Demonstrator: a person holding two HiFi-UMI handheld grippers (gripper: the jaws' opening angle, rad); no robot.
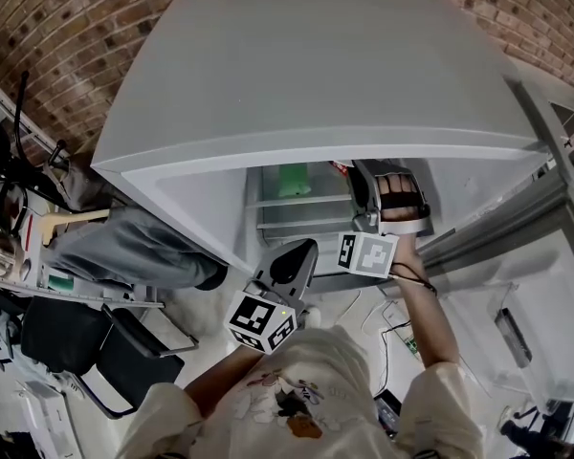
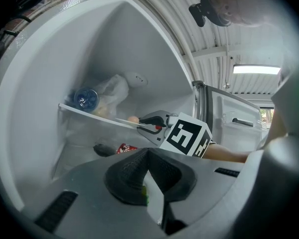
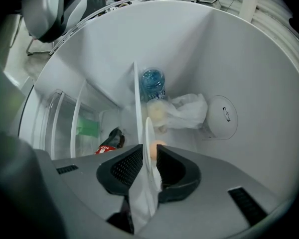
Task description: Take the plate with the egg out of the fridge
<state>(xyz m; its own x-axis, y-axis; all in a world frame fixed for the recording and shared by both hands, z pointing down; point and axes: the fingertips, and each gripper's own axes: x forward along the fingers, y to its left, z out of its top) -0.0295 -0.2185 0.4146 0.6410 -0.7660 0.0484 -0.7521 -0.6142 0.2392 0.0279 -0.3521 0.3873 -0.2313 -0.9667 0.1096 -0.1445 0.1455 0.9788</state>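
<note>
In the right gripper view, my right gripper [image 3: 149,169] is shut on the rim of a thin white plate [image 3: 149,131] seen edge-on. A tan egg [image 3: 159,144] lies on the plate just past the pads. The plate rests on the fridge's glass shelf [image 3: 137,96]. From the left gripper view, the right gripper [image 2: 148,125] reaches in at that shelf, with the egg [image 2: 133,119] beside its tips. The head view shows the right gripper [image 1: 362,178] inside the open fridge [image 1: 325,65]. My left gripper [image 1: 299,249] hovers outside, below the opening. Its jaws are closed and hold nothing.
A blue-capped bottle [image 3: 152,82] and a plastic bag [image 3: 187,111] sit at the back of the same shelf. Below lie a red can [image 3: 105,146] and a green item [image 3: 87,128]. The fridge door [image 1: 545,285] stands open at right. A dark chair [image 1: 96,342] is at left.
</note>
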